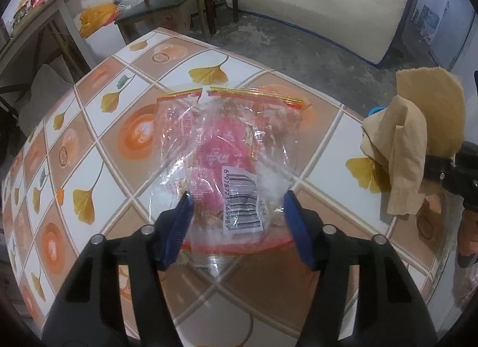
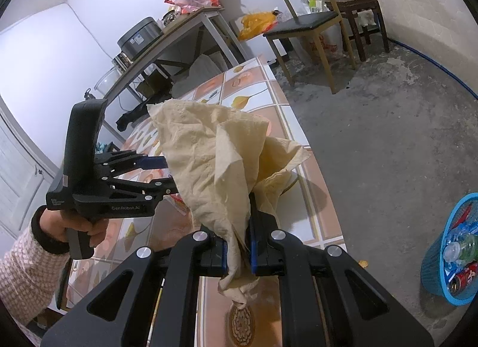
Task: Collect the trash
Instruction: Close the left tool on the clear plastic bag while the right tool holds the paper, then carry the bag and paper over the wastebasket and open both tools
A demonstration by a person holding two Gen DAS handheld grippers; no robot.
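Wrapper [image 1: 230,164] on tiled table [image 1: 98,149]; left gripper [image 1: 236,212] spread; right gripper [image 2: 238,253] pinching tissue [image 2: 215,149]; concrete floor [image 2: 388,137]

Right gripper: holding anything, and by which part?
Yes: the right gripper is shut on the crumpled paper towel, pinching it near its lower, bunched end.
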